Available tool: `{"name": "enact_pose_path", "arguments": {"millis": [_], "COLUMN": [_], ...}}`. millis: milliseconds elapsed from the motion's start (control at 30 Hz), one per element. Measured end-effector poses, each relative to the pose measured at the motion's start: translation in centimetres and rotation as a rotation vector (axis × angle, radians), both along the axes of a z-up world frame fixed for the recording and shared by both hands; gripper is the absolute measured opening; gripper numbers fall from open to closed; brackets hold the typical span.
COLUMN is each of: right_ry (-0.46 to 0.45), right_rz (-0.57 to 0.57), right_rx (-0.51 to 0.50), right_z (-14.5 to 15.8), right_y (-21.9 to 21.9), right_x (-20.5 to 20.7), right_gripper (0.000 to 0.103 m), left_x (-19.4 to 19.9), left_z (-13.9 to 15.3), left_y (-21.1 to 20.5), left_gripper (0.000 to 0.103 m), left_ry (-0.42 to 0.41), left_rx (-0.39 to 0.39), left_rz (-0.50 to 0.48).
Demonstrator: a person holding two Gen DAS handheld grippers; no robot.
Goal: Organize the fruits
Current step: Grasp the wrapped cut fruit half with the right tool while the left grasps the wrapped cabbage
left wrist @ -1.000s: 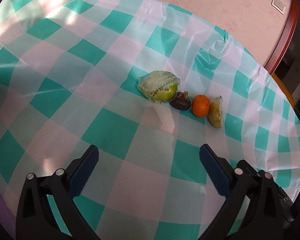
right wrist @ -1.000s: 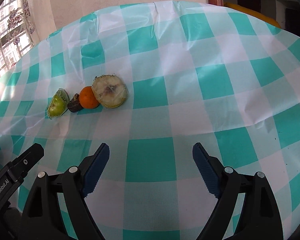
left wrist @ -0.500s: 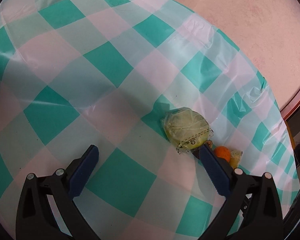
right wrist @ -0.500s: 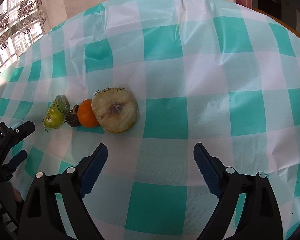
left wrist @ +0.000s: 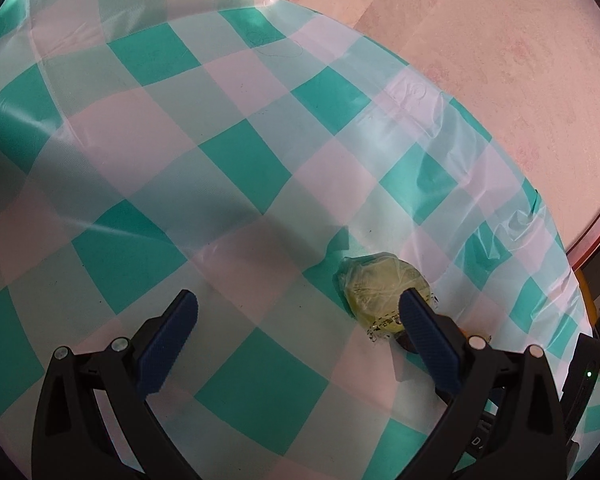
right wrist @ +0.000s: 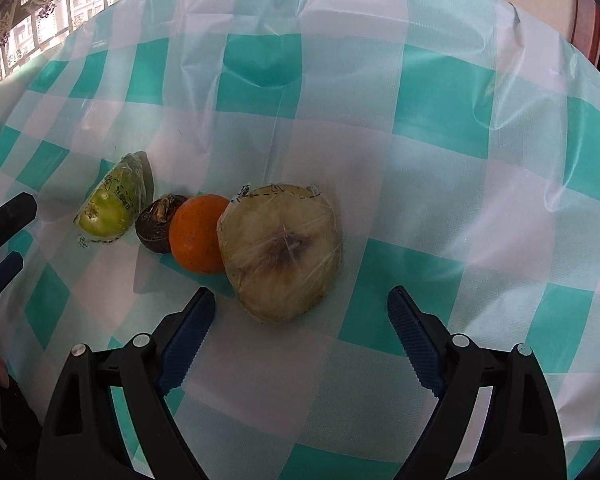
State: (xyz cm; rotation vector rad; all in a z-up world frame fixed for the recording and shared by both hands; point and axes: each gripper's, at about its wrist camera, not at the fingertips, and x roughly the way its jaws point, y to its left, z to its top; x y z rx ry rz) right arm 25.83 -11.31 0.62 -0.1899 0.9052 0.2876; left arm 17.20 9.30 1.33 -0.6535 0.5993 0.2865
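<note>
Your right claw (right wrist: 298,316) hangs wide open and empty; the wrapped pale fruit (right wrist: 282,254) lies just ahead between its tips, ending the fruit row on the counter (right wrist: 440,184). Your left claw (left wrist: 296,320), also open, has the wrapped green fruit (left wrist: 374,288) beside its right tip.

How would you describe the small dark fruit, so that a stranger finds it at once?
On the teal-and-white checked tablecloth four fruits lie in a short row. The small dark brown round fruit is second from the left, between the plastic-wrapped green fruit and the bare orange; it alone is dark.
</note>
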Motion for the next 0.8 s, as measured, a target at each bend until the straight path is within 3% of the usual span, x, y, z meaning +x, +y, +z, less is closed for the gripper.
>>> {"name": "enact_pose_path", "arguments": {"millis": [200,267,333,367,633,700,800], "right_ry": [-0.029,-0.043,-0.049,-0.047,0.005,0.020,0.014], "right_rz": [0.064,0.088,0.077,0.058,-0.097,-0.123,-0.134], "right_rx": [-0.038,-0.030,-0.018,0.000,0.322,0.388,0.406], "right_z": [0.2,0.5,0.7,0.8,1.1,0.9,1.1], "right_y": [1.4,2.0,1.8,2.1,-3.3,-4.5,-4.6], "right_x": [0.9,0.6,0.1,-0.1,-1.4,-1.6,-1.9], "right_gripper": [0.087,0.069,0.059,0.053,0.052,0.052,0.052], "left_x": [0.0,0.4,0.8,1.0,4.6,5.4,5.9], "left_z": [-0.1,0.2,0.4,0.5,1.2,1.1,1.1], "left_y": [0.2,-0.4,-1.0,-1.3,-5.1,-5.1,-5.2], "left_gripper": [0.101,0.101,0.101,0.101,0.101,0.101,0.101], "left_ry": [0.006,0.014,0.025,0.029,0.120,0.133,0.127], "left_rx": [0.001,0.041,0.076,0.092,0.287,0.282,0.287], "left_rz": [0.018,-0.004,-0.036,-0.053,-0.228,-0.243,-0.250]}}
